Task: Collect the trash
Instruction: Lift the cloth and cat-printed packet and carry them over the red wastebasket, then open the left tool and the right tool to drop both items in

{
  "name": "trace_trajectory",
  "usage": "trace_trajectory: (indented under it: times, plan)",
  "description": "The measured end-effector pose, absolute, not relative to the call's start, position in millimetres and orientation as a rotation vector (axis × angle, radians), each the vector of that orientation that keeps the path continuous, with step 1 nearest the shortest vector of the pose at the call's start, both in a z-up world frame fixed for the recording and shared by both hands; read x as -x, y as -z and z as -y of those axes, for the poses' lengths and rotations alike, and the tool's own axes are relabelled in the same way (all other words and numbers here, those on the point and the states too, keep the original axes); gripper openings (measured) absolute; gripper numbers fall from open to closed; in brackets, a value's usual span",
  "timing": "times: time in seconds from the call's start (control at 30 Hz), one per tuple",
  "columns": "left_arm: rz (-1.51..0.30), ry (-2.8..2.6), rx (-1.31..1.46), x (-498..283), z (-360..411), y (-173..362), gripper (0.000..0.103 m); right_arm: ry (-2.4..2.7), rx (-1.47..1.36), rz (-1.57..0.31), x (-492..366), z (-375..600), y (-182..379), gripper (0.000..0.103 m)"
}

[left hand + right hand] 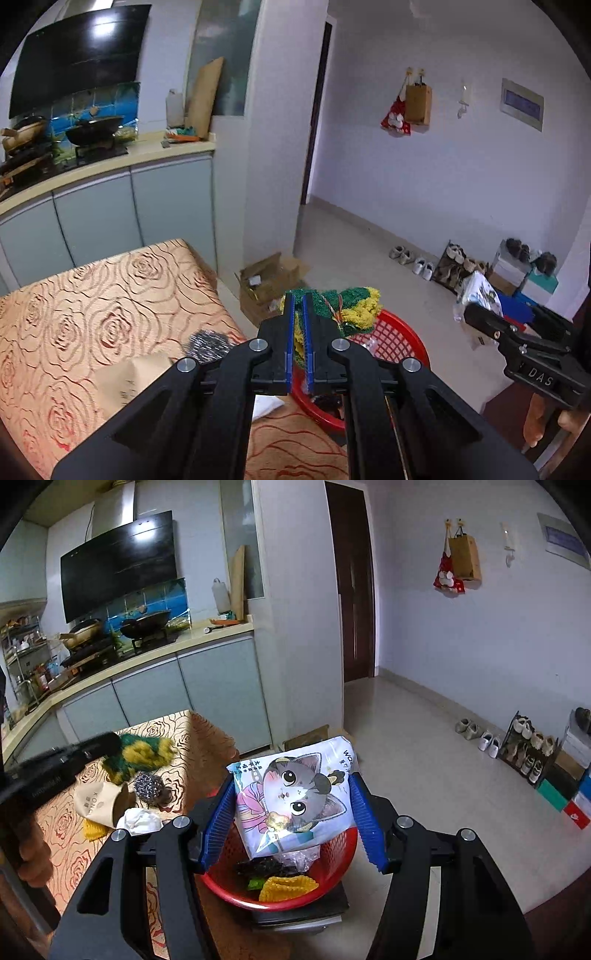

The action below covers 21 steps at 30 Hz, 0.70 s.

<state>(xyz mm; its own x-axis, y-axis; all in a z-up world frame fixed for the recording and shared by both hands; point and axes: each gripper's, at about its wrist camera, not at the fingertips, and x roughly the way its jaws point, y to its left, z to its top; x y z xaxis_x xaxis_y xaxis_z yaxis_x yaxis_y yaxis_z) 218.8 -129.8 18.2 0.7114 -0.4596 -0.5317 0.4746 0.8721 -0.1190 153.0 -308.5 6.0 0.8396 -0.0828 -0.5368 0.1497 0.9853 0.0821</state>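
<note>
Jaws of the left gripper point(299, 317) pinch a green-yellow scrubber point(351, 306); the right gripper point(295, 812), jaws wide, holds a cat-print packet point(295, 797) above the red basket point(332, 886).

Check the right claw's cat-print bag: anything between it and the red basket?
Nothing visible. The right claw holds the cat-print bag directly above the red basket, with open space below it. The basket already holds a yellow piece and dark scraps, but they lie low inside.
</note>
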Motion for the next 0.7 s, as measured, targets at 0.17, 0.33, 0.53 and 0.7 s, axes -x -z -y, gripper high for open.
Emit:
trace_trajectory:
  times: [0.17,0.33,0.53,0.7]
  plan:
    - [-0.625,0.533,-0.055,-222,148,3,0.004,0.122,-0.127,-0.574,-160,309,0,0.058]
    - [-0.664,0.532,-0.067,-229,157,21,0.004,0.122,-0.143,-0.594,-170,313,9,0.058]
    - [-0.703,0.539,-0.081,-236,165,38,0.004,0.114,-0.138,-0.637,-180,315,24,0.059]
    - [-0.730,0.542,-0.082,-243,170,47,0.004,0.111,-0.130,-0.666,-188,317,34,0.059]
